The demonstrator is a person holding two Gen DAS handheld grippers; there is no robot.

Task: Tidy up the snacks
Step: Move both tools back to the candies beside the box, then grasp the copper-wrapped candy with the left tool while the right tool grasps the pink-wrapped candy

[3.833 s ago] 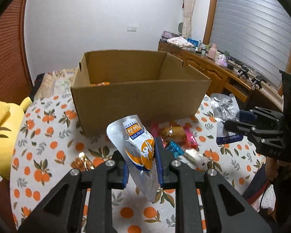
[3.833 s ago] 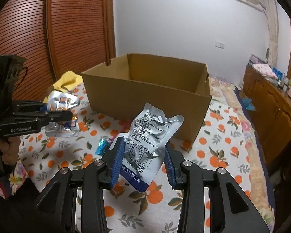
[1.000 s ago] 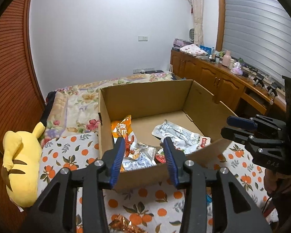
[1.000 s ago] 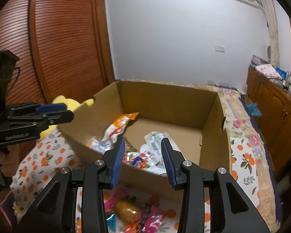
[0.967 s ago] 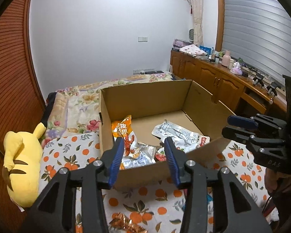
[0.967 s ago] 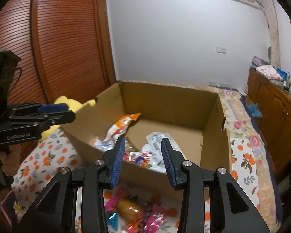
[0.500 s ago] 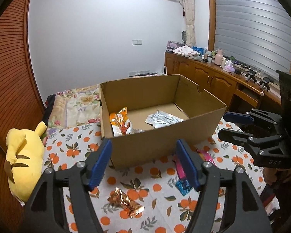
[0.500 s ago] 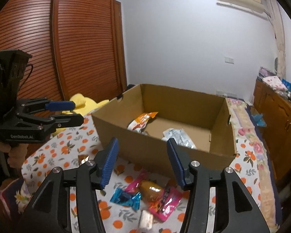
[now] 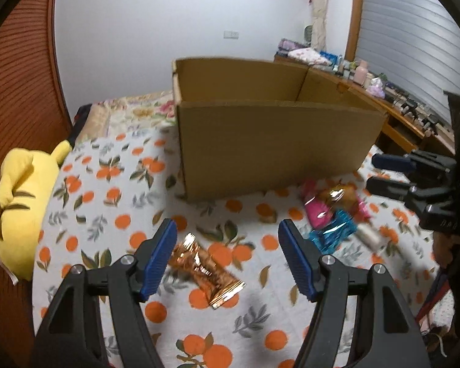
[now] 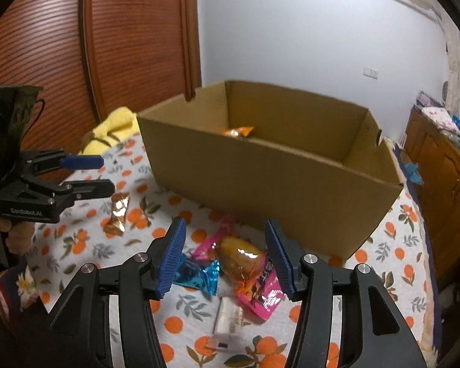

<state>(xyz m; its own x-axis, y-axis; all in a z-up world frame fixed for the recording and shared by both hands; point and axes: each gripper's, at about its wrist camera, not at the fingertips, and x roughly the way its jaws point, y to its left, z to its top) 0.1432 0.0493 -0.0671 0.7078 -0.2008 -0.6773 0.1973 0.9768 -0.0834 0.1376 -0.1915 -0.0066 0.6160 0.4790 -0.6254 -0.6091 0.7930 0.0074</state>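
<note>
An open cardboard box (image 9: 276, 144) (image 10: 260, 178) stands on the orange-print cloth; an orange packet (image 10: 239, 131) shows inside it. My left gripper (image 9: 227, 227) (image 10: 105, 174) is open and hangs over a copper foil wrapper (image 9: 205, 268) (image 10: 116, 214), apart from it. My right gripper (image 10: 225, 225) (image 9: 372, 171) is open above a small heap in front of the box: a golden pastry packet (image 10: 239, 256), a pink packet (image 10: 266, 291), a blue wrapper (image 10: 199, 276) and a small white packet (image 10: 228, 316). Nothing sits between either pair of pads.
A yellow plush toy (image 9: 21, 196) (image 10: 113, 128) lies at the cloth's left edge. A slatted wooden door (image 10: 61, 61) stands behind the left hand. A wooden sideboard (image 10: 444, 168) with bottles runs along the right wall.
Both grippers let go of their packets over the box, opened wider, drew back and sank toward the cloth. The box's inside has dropped out of the left wrist view.
</note>
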